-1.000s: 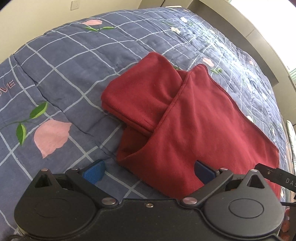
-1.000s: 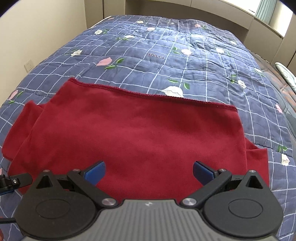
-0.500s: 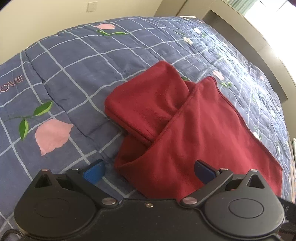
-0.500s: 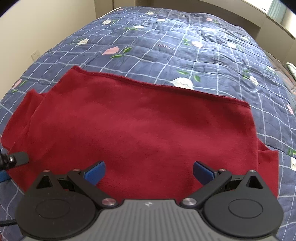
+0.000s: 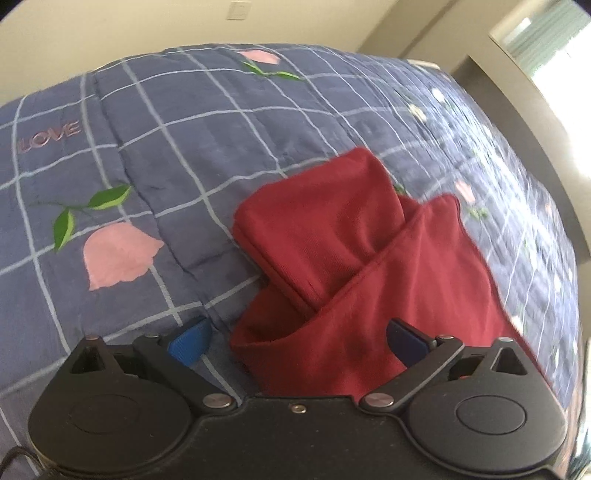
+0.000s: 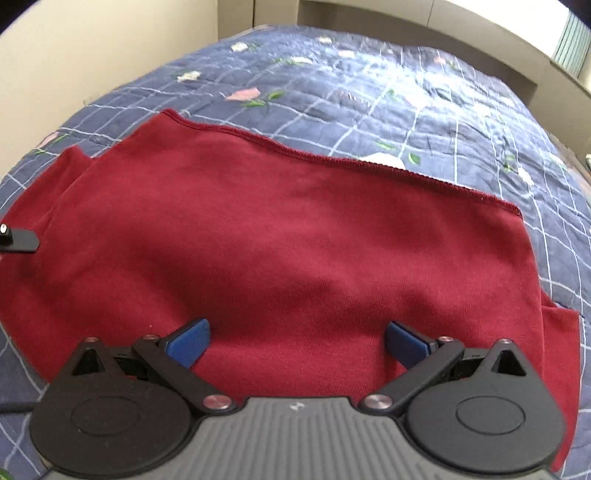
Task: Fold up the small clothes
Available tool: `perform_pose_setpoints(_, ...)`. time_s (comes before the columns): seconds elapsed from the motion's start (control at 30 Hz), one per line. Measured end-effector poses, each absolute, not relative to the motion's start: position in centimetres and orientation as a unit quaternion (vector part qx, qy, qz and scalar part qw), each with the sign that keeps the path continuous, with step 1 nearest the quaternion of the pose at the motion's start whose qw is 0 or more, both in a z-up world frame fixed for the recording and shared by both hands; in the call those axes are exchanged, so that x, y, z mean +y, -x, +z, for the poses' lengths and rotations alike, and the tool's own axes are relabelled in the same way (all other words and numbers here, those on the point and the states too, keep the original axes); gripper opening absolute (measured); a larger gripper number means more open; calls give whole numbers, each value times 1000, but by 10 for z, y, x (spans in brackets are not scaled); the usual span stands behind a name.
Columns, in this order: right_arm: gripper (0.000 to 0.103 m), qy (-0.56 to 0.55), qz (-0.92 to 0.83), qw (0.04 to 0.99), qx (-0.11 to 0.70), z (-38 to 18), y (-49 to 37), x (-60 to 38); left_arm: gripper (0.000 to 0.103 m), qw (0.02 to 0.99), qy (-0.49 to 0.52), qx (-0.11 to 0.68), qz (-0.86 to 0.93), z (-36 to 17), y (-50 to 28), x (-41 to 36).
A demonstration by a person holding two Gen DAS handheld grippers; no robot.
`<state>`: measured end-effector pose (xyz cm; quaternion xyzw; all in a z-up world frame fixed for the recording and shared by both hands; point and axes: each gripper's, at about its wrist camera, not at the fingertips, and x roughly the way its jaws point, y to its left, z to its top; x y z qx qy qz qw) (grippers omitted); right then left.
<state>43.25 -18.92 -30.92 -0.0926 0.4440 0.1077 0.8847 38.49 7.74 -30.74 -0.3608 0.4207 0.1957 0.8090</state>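
Note:
A dark red garment (image 6: 288, 251) lies spread on the bed, its hemmed edge running across the far side. In the left wrist view the red garment (image 5: 388, 280) shows a sleeve folded over toward the body at its left end. My left gripper (image 5: 297, 341) stands open just above the garment's near left corner, its blue pads wide apart. My right gripper (image 6: 297, 341) is open too, low over the garment's near middle, nothing between its fingers. A black part of the left gripper (image 6: 20, 240) shows at the left edge of the right wrist view.
The blue checked quilt (image 5: 155, 177) with pink flowers and a "LOVE" mark covers the whole bed. A cream wall (image 6: 92, 51) runs along the left side. A dark headboard ledge (image 6: 424, 26) and a bright window lie beyond.
Both grippers have dropped and moved in closer to the garment, so it fills more of each view. Both stay open. The garment has not moved.

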Motion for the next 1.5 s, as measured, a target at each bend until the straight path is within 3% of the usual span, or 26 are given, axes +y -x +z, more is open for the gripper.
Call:
perform_pose_setpoints(0.13,103,88,112,892,429,-310,-428,-193,82,811,366,412,198,-306,-384,75)
perform_pose_setpoints(0.23,103,88,113,895,423,-310,-428,-193,76,812,361,413,197,-306,-384,69)
perform_pose_setpoints(0.37,103,91,117,894,424,-310,-429,-193,57,811,368,409,198,-307,-383,68)
perform_pose_setpoints(0.43,103,92,119,892,425,-309,-430,-193,54,809,369,408,208,-307,-382,68)
perform_pose_setpoints(0.53,103,93,122,893,423,-310,-430,-194,63,806,363,411,223,-308,-382,68)
perform_pose_setpoints(0.63,103,93,125,893,422,-310,-429,-195,63,804,366,410,227,-309,-382,69)
perform_pose_setpoints(0.87,103,98,128,887,433,-308,-433,-195,29,814,370,398,205,-303,-380,64)
perform_pose_setpoints(0.93,103,101,130,883,439,-306,-435,-195,24,821,360,397,199,-299,-382,61)
perform_pose_setpoints(1.13,103,98,154,866,466,-300,-445,-202,17,847,330,374,183,-282,-381,48)
perform_pose_setpoints(1.5,103,95,74,888,444,-263,-438,-290,16,926,181,329,28,-215,-400,-19)
